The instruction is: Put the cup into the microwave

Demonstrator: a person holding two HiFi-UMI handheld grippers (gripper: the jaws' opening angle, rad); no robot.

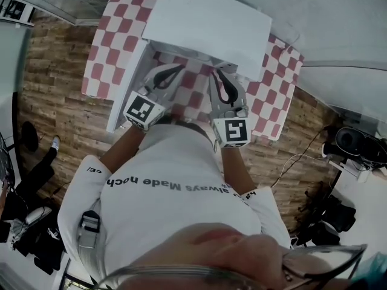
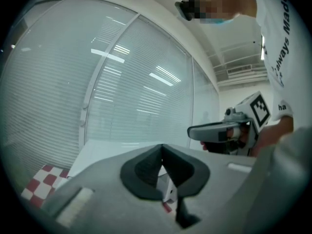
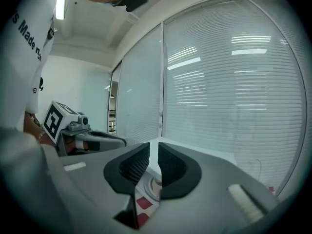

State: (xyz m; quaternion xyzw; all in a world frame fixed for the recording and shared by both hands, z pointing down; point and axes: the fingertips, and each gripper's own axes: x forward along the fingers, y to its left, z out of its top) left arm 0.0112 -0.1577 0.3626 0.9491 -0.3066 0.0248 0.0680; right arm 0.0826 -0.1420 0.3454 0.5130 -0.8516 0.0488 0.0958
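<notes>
The white microwave [image 1: 208, 20] stands on a red-and-white checked table [image 1: 118, 26]. A white panel [image 1: 126, 89] juts toward me from its left front corner, seemingly the door swung open. My left gripper [image 1: 179, 69] hovers before the microwave front with its tips touching and nothing held. My right gripper [image 1: 217, 72] hangs beside it, jaws only a narrow slit apart and empty. Below the right gripper [image 3: 153, 149] a round white thing [image 3: 155, 183], perhaps the cup, shows on the checked cloth, mostly hidden. The left gripper [image 2: 162, 149] shows a white piece [image 2: 168, 191] behind its jaws.
Slatted window blinds [image 3: 229, 82] fill the wall behind the table. The wood floor [image 1: 54, 83] lies to the left. Cables and dark equipment [image 1: 354, 144] sit on the floor at the right. A person's legs [image 1: 36, 168] show at the far left.
</notes>
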